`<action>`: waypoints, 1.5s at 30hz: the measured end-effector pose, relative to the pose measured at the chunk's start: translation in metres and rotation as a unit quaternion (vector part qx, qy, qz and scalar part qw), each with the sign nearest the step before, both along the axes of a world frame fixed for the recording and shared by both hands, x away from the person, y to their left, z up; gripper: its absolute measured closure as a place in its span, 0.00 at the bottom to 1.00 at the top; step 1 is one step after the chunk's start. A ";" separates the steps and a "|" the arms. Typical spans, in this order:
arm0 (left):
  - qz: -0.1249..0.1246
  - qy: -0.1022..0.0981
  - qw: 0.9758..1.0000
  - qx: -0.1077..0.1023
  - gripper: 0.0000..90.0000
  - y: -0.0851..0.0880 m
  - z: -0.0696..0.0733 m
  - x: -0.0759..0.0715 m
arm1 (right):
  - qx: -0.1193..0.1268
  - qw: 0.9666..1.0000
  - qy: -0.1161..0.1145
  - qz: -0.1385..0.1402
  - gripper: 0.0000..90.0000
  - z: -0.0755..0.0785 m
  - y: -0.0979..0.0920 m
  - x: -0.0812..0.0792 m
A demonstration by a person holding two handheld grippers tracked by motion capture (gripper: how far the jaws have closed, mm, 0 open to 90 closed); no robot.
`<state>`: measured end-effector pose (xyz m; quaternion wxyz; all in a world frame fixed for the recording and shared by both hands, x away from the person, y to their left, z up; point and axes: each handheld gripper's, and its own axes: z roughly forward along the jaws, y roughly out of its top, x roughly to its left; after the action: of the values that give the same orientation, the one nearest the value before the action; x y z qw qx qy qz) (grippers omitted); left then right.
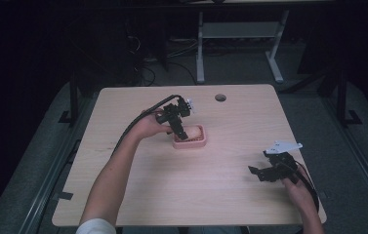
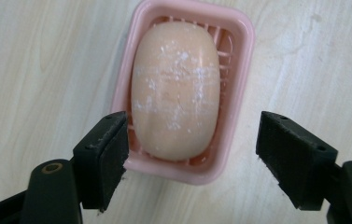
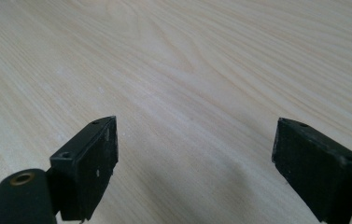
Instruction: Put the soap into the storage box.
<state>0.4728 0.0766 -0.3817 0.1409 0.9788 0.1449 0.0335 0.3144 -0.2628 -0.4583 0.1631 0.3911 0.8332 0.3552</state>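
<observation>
We have the left gripper (image 2: 192,154) poised over the soap (image 2: 176,91), which lies in the pink dish (image 2: 239,84) near the middle of the counter (image 1: 172,195). Its jaws stand wide, one at each side of the dish's near end, and we judge them to be above the soap and not touching it, though height is hard to read from here. The step in hand looks like the reach for the soap. Next we would need to come down so the jaws straddle the bar across its narrow width, inside the dish walls, then close gently, since the powdery bar may slip. Our right gripper (image 1: 269,170) waits near the counter's right edge, jaws wide, holding nothing. The counter is pale wood grain; the room behind is dark, with a desk frame (image 1: 240,44).
</observation>
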 end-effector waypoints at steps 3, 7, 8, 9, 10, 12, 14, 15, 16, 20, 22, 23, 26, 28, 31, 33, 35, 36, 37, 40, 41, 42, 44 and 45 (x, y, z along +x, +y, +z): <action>-0.002 -0.006 1.000 -0.005 0.28 0.002 0.002 -0.004 | -0.002 1.000 0.000 0.000 0.15 0.000 0.000 0.000; -0.004 -0.005 1.000 -0.008 0.28 0.003 0.003 -0.008 | -0.001 1.000 -0.001 -0.002 0.15 0.000 0.000 0.000; -0.005 -0.005 1.000 -0.009 0.28 0.004 0.003 -0.009 | -0.001 1.000 0.000 -0.003 0.15 0.000 0.000 0.000; -0.003 -0.004 1.000 -0.013 0.28 0.004 0.002 -0.010 | -0.002 1.000 -0.001 -0.002 0.15 0.001 0.000 0.000; -0.004 -0.005 1.000 -0.013 0.28 0.005 0.002 -0.011 | -0.001 1.000 0.000 -0.004 0.15 0.001 0.001 0.000; -0.004 -0.004 1.000 -0.012 0.28 0.006 0.002 -0.013 | -0.003 1.000 0.001 -0.004 0.15 0.000 0.001 0.000; -0.005 -0.005 1.000 -0.012 0.27 0.006 0.003 -0.015 | -0.004 1.000 0.000 -0.003 0.15 0.000 0.001 0.000; -0.006 -0.007 1.000 -0.015 0.27 0.007 0.004 -0.016 | -0.004 1.000 0.000 -0.004 0.15 0.000 0.002 0.000; -0.005 -0.007 1.000 -0.018 0.27 0.008 0.004 -0.017 | -0.005 1.000 0.000 -0.003 0.15 0.000 0.002 0.001; -0.001 -0.009 1.000 -0.025 0.27 0.015 0.004 -0.021 | -0.007 1.000 0.001 -0.003 0.15 0.000 0.002 0.001; 0.002 -0.007 1.000 -0.024 0.27 0.018 0.003 -0.023 | -0.008 1.000 0.001 -0.004 0.15 0.000 0.002 0.001; 0.003 -0.008 1.000 -0.026 0.27 0.020 0.003 -0.024 | -0.008 1.000 0.001 -0.006 0.15 0.000 0.002 0.001; 0.005 -0.008 0.999 -0.030 0.27 0.025 0.003 -0.026 | -0.010 1.000 0.001 -0.005 0.15 0.000 0.003 0.001; 0.006 -0.009 0.999 -0.031 0.27 0.027 0.003 -0.028 | -0.012 1.000 0.003 -0.004 0.15 -0.001 0.004 0.001; 0.005 -0.009 1.000 -0.030 0.27 0.030 0.002 -0.031 | -0.013 1.000 0.001 -0.003 0.15 -0.001 0.005 0.001; 0.006 -0.012 0.999 -0.036 0.27 0.032 0.002 -0.034 | -0.014 1.000 0.001 -0.002 0.15 -0.001 0.005 0.001; 0.010 -0.010 0.999 -0.038 0.27 0.034 0.002 -0.036 | -0.015 1.000 0.001 -0.002 0.15 -0.001 0.005 0.001; 0.008 -0.011 0.999 -0.036 0.27 0.035 0.002 -0.036 | -0.015 1.000 0.001 -0.002 0.15 -0.001 0.005 0.001; 0.010 -0.012 0.999 -0.038 0.27 0.036 0.001 -0.037 | -0.015 1.000 0.001 -0.002 0.15 -0.001 0.005 0.001; 0.013 -0.011 0.999 -0.037 0.27 0.040 0.000 -0.040 | -0.017 1.000 0.002 -0.004 0.15 -0.001 0.005 0.001; 0.012 -0.012 0.999 -0.037 0.27 0.042 0.000 -0.041 | -0.017 1.000 0.003 -0.003 0.15 -0.001 0.005 0.001; 0.012 -0.012 0.999 -0.037 0.27 0.043 0.000 -0.042 | -0.018 1.000 0.003 -0.005 0.15 -0.001 0.006 0.001; 0.013 -0.013 0.999 -0.039 0.27 0.045 0.000 -0.044 | -0.019 1.000 0.005 -0.003 0.15 -0.001 0.006 0.001; 0.014 -0.014 0.999 -0.042 0.27 0.046 0.000 -0.045 | -0.019 1.000 0.004 -0.004 0.15 -0.001 0.006 0.001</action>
<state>0.4282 0.1224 -0.3816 0.1832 0.9694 0.1578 0.0426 0.3154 -0.2563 -0.4588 0.1686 0.3924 0.8389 0.3374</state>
